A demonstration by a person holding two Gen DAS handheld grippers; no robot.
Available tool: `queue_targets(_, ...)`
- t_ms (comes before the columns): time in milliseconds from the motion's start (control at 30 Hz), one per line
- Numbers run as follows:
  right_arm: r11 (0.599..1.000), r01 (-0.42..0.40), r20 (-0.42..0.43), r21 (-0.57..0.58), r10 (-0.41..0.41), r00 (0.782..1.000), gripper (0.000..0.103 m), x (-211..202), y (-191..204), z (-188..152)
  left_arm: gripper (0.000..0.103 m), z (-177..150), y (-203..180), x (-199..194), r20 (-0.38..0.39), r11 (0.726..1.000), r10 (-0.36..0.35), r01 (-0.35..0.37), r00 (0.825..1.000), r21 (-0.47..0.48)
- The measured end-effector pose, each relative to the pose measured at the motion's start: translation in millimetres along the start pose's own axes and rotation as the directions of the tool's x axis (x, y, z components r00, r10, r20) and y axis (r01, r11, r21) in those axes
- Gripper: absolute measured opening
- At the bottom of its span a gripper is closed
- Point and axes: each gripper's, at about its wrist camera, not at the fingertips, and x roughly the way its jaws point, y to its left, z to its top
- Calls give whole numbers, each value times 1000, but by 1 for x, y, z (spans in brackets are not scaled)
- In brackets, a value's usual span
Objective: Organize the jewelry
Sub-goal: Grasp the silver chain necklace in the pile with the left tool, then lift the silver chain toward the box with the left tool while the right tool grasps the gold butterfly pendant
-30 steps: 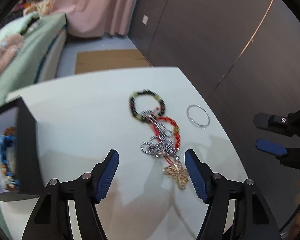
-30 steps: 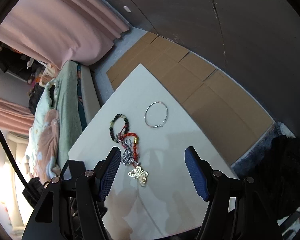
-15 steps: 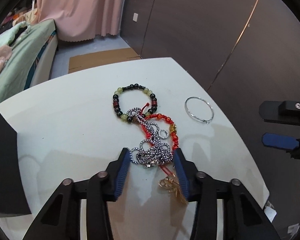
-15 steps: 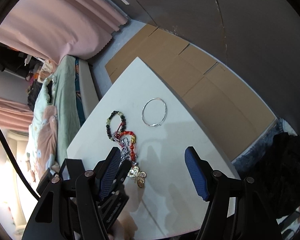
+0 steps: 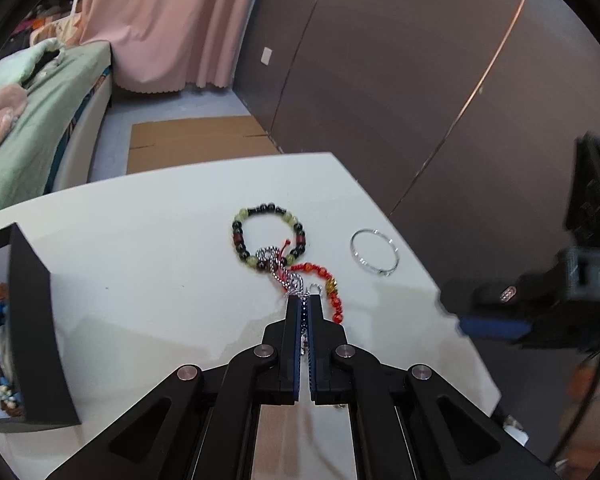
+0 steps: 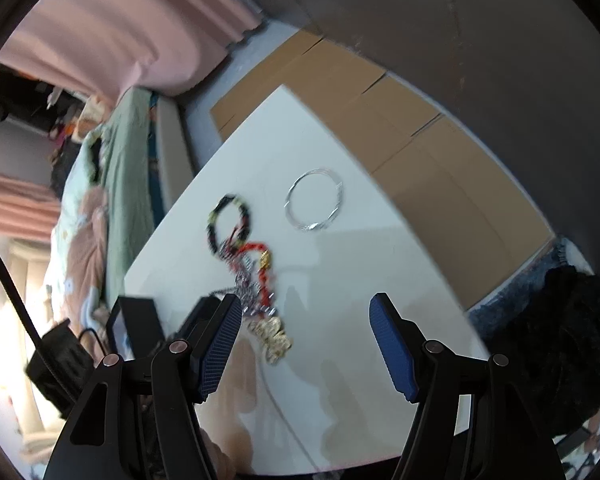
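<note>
On the white table [image 5: 148,240] lies a tangle of jewelry: a bead bracelet of black and green beads [image 5: 269,236], a red bead string [image 5: 327,285] and a silver chain [image 5: 285,273]. My left gripper [image 5: 305,300] is shut on the silver chain. A gold butterfly pendant [image 6: 271,335] hangs at the chain's near end in the right wrist view. A thin silver bangle [image 5: 374,251] lies apart to the right. My right gripper [image 6: 304,344] is open and empty above the table's near edge.
A black jewelry box [image 5: 28,332] with colourful beads inside stands at the table's left. The right gripper's blue pad [image 5: 492,326] shows at the right of the left wrist view. A bed [image 5: 24,112], pink curtain and cardboard [image 5: 196,142] on the floor lie beyond.
My left gripper has closed from open onto the silver chain and moved forward over it. The chain has been pulled a little. The right gripper has drifted and stays open.
</note>
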Motion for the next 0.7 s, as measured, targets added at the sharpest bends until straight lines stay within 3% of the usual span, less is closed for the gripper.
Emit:
queue_targets(100,999,-35,-41,-28,33,999,67,8,8,-5,2,4,1,-14,29,1000,-15,15,999,-13)
queue_targets(433,985,20,-62,-169,-31,998,64,28,37,-20,2,14,16,-69,147,993,-54,68,988,-92)
queue_targets(533,975,55,-64,-217,-71,995,63,37,47,-25,2,18,21,-85,184,990,-63,84,981,-111)
queue_targets(700,942,141,-79,-304,-173,982,52,61,61,-32,2,23,24,-113,249,987,-75,108,966,-121)
